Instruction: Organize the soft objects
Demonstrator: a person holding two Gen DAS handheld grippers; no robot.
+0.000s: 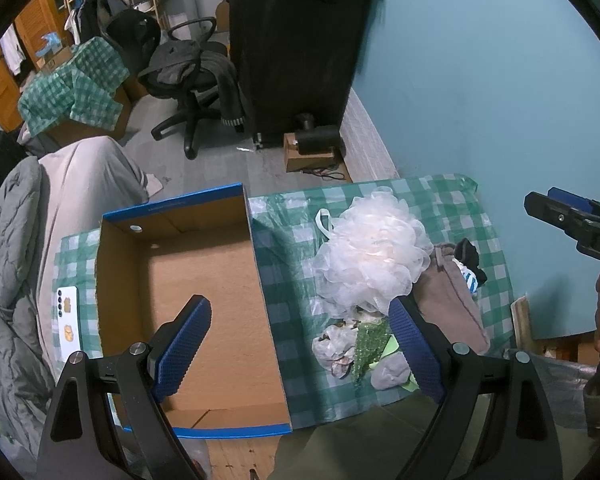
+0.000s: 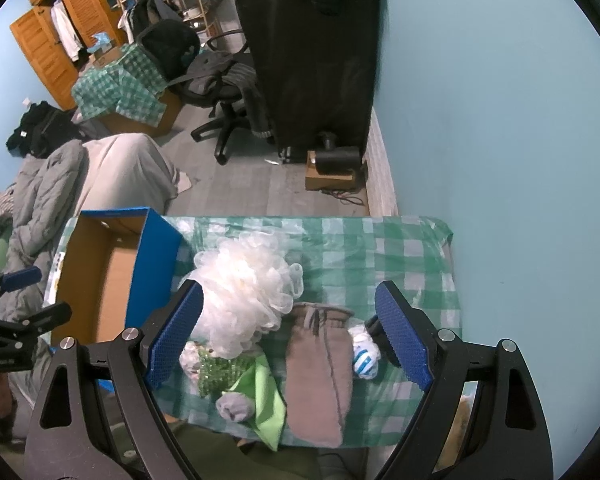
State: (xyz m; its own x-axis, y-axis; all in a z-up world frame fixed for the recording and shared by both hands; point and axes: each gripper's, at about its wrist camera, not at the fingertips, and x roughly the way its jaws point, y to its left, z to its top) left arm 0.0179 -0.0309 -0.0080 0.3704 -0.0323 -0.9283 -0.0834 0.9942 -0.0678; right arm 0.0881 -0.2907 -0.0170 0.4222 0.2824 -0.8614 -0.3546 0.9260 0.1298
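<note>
A white mesh bath pouf lies on the green checked tablecloth, right of an empty blue cardboard box. Beside the pouf lie a brown cloth mitt, a blue-and-white striped sock, a green sequinned piece, a light green cloth and grey socks. My left gripper is open above the box's right wall. My right gripper is open above the soft pile.
A white phone lies left of the box. A grey duvet hangs at the left. An office chair, a black cabinet and a cardboard box on the floor stand behind the table. A blue wall is at the right.
</note>
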